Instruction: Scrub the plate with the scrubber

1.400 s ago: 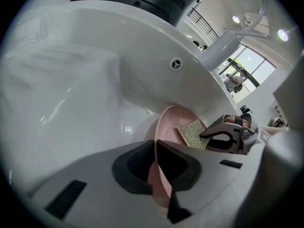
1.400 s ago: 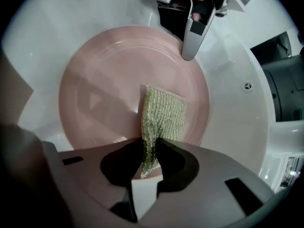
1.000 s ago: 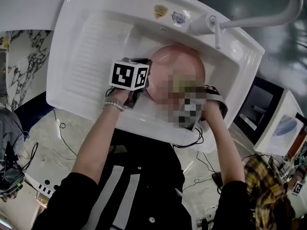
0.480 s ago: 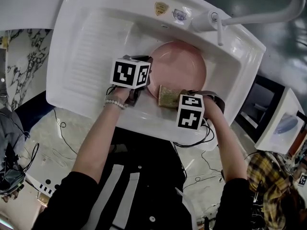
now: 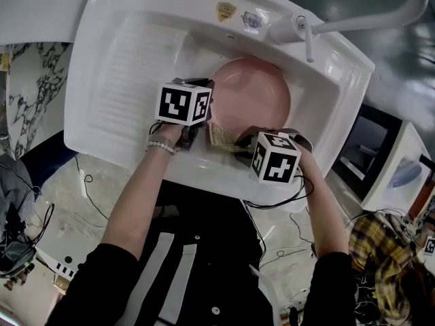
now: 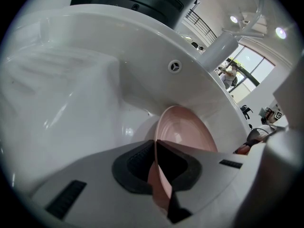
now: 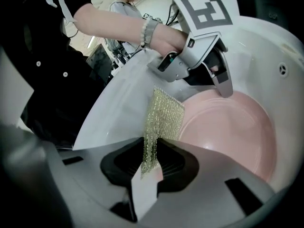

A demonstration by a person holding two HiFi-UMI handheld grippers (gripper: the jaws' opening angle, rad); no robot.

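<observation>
Right gripper [image 7: 151, 163] has pulled back from the middle of the plate [image 5: 253, 94] to its near rim, clamped on the glittery gold mesh scrubber [image 5: 223, 136]. Left gripper [image 6: 156, 175], angled down, pinches that smooth, round pink plate's edge in the glossy white sink [image 5: 136, 53].

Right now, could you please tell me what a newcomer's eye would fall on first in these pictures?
A pink plate stands out in the basin of the white sink, with its rim pinched in the left gripper. By the plate's near edge, the right gripper is shut on a glittery gold scrubber.
</observation>
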